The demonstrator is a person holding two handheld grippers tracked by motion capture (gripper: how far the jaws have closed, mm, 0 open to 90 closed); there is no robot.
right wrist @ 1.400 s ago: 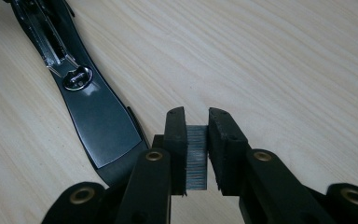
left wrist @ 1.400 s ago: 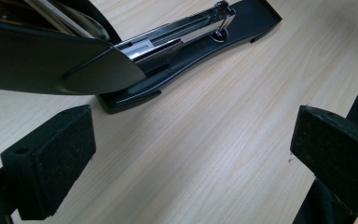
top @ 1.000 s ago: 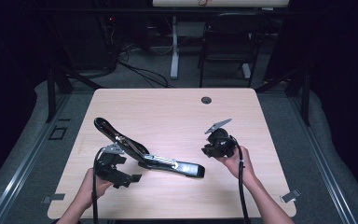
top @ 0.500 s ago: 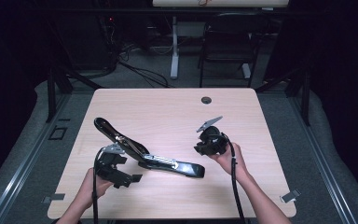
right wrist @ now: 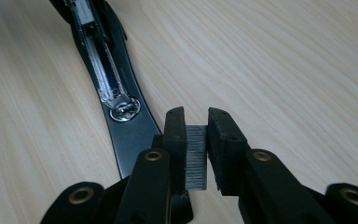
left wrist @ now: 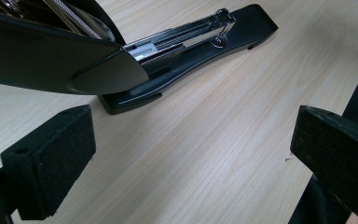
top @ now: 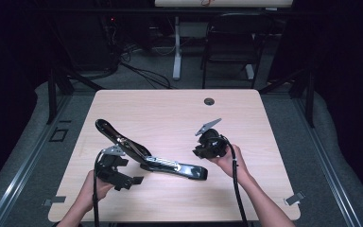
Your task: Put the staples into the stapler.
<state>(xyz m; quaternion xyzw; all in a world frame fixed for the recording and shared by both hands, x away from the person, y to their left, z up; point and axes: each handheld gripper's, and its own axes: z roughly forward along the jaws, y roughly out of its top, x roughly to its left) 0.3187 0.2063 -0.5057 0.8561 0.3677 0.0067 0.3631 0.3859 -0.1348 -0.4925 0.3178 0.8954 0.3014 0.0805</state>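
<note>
Right gripper [top: 203,150], high view: stood near the stapler's [top: 151,156] front end, held in the person's right hand [top: 228,161] over the table [top: 170,113]; jaw state not readable from up there. Left gripper [top: 123,178], same view: sat low at the near-left, just beside the stapler's hinge end. Stapler lay open across the middle of the table, its lid tilted up toward the far left and its base flat and pointing right.

Left gripper [left wrist: 186,154], left gripper view: jaws wide apart with nothing between them, bare wood below. Stapler [left wrist: 200,42] lay just ahead, its raised lid overhanging at the top left, the metal staple channel exposed along the base.

Right gripper [right wrist: 196,154], right gripper view: jaws narrow, clamped on a strip of staples [right wrist: 196,156] held upright between the pads. Stapler [right wrist: 109,88] ran away to the upper left, its open channel in plain sight and close to the jaw tips.

Step judged in hand: loading the strip into the channel. To do it well, the strip would want turning until it lay along the channel, legs down, then lowering in level rather than end first. The grip looked firm but should stay light, since staple strips snap easily. The left gripper would serve best steadying the base or lid, as the stapler could slide on the smooth top.
</note>
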